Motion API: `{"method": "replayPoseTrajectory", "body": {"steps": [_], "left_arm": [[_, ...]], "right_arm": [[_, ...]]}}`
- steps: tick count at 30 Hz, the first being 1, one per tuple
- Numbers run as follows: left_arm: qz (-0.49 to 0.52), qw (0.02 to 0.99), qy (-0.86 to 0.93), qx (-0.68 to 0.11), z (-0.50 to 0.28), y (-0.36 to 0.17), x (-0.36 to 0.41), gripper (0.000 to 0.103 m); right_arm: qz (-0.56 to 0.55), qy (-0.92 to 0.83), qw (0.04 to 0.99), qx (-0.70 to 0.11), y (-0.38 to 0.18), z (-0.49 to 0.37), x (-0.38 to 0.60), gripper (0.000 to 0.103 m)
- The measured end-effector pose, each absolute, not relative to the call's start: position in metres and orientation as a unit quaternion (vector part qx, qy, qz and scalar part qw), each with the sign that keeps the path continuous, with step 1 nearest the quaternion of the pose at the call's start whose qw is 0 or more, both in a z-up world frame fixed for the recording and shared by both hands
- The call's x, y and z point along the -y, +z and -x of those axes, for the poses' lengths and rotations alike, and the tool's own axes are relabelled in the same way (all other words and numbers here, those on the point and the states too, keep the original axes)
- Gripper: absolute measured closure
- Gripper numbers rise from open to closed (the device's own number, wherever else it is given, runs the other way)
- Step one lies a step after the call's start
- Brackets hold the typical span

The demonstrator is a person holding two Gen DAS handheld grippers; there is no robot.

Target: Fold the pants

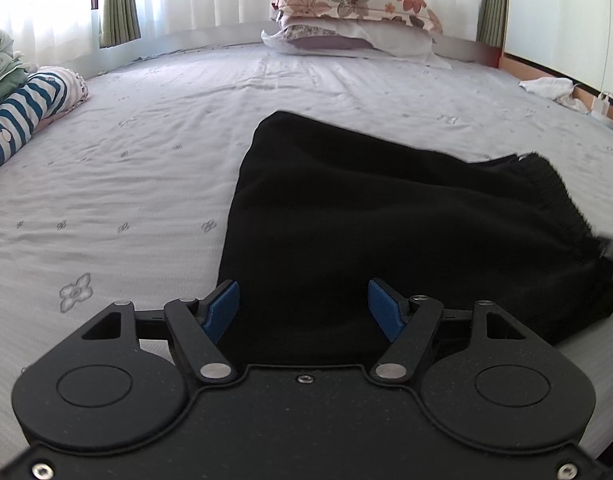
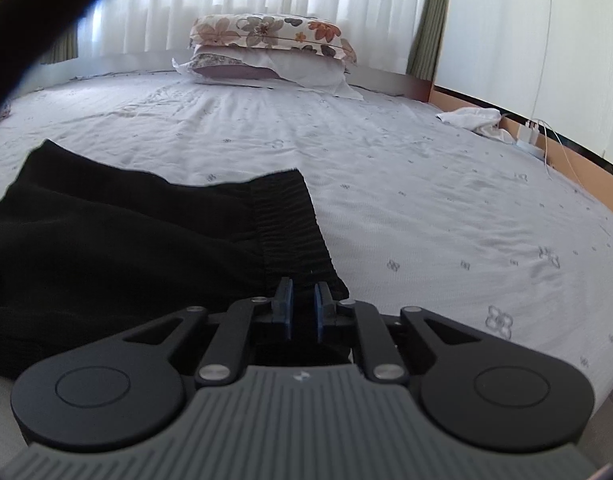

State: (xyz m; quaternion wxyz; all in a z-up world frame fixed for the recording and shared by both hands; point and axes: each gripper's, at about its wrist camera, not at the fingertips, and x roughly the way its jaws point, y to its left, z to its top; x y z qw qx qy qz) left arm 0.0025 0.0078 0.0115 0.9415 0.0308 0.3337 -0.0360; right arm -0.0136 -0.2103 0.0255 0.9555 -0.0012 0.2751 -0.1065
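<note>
Black pants [image 1: 386,220] lie folded in a thick pile on the bed's pale sheet [image 1: 126,200]. My left gripper [image 1: 302,304] is open, its blue pads apart over the near edge of the pants. In the right wrist view the pants [image 2: 126,240] lie to the left, with the ribbed waistband [image 2: 290,224] on the right side. My right gripper [image 2: 302,300] is shut on the near end of the waistband, which sits between its blue pads. It shows blurred at the left view's right edge.
Stacked pillows [image 1: 354,20] lie at the head of the bed under the curtains. A striped bolster and folded bedding [image 1: 18,116] sit at the left. A white cloth [image 2: 470,118] and charger cables [image 2: 534,132] lie along the right edge by the wall.
</note>
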Motion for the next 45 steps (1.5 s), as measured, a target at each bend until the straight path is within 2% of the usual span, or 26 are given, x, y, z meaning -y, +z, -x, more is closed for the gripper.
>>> {"method": "replayPoseTrajectory", "body": {"steps": [2, 7, 8, 9, 10, 16, 22, 27, 28, 29, 31, 32, 38, 40, 45], "left_arm": [[-0.030, 0.942, -0.034, -0.331, 0.000, 0.009, -0.012, 0.031], [-0.022, 0.943, -0.021, -0.331, 0.006, 0.008, -0.024, 0.031], [-0.012, 0.942, -0.021, -0.334, 0.008, 0.008, -0.028, 0.031], [-0.002, 0.942, -0.021, -0.335, 0.009, 0.008, -0.032, 0.031], [0.005, 0.942, -0.022, -0.336, 0.010, 0.007, -0.035, 0.031], [0.021, 0.942, -0.025, -0.335, 0.016, 0.007, -0.047, 0.030], [0.038, 0.941, -0.027, -0.334, 0.019, 0.006, -0.057, 0.029], [0.039, 0.943, -0.021, -0.331, 0.019, 0.004, -0.058, 0.029], [0.040, 0.942, -0.021, -0.331, 0.020, 0.005, -0.058, 0.029], [0.040, 0.942, -0.021, -0.331, 0.020, 0.005, -0.058, 0.029], [0.038, 0.942, -0.019, -0.332, 0.021, 0.005, -0.058, 0.029], [0.038, 0.942, -0.018, -0.332, 0.021, 0.006, -0.059, 0.029], [0.044, 0.940, -0.006, -0.339, 0.019, 0.010, -0.058, 0.030], [0.053, 0.939, -0.006, -0.340, 0.018, 0.014, -0.059, 0.034], [0.047, 0.945, -0.008, -0.324, 0.020, 0.028, -0.053, 0.035]], "right_arm": [[-0.026, -0.064, 0.960, -0.273, 0.044, 0.010, 0.212, 0.043], [-0.073, 0.036, 0.956, -0.283, 0.075, -0.030, 0.196, 0.042], [-0.086, 0.055, 0.951, -0.291, 0.077, -0.043, 0.189, 0.061], [-0.097, 0.072, 0.946, -0.302, 0.076, -0.056, 0.182, 0.072], [-0.099, 0.090, 0.939, -0.317, 0.075, -0.072, 0.173, 0.096], [-0.034, 0.141, 0.926, -0.348, 0.061, -0.143, 0.101, 0.097], [-0.019, 0.140, 0.906, -0.399, 0.026, -0.203, 0.064, 0.097], [-0.066, 0.130, 0.908, -0.393, 0.024, -0.216, 0.072, 0.092], [-0.082, 0.134, 0.907, -0.391, 0.028, -0.215, 0.079, 0.087], [-0.095, 0.138, 0.908, -0.384, 0.033, -0.211, 0.087, 0.071], [-0.108, 0.139, 0.913, -0.369, 0.041, -0.198, 0.104, 0.057], [-0.107, 0.134, 0.916, -0.362, 0.045, -0.189, 0.114, 0.054], [-0.043, 0.080, 0.931, -0.354, 0.054, -0.127, 0.174, 0.043], [-0.029, 0.056, 0.933, -0.353, 0.053, -0.102, 0.193, 0.042], [-0.013, 0.015, 0.941, -0.338, 0.038, -0.045, 0.220, 0.040]]}}
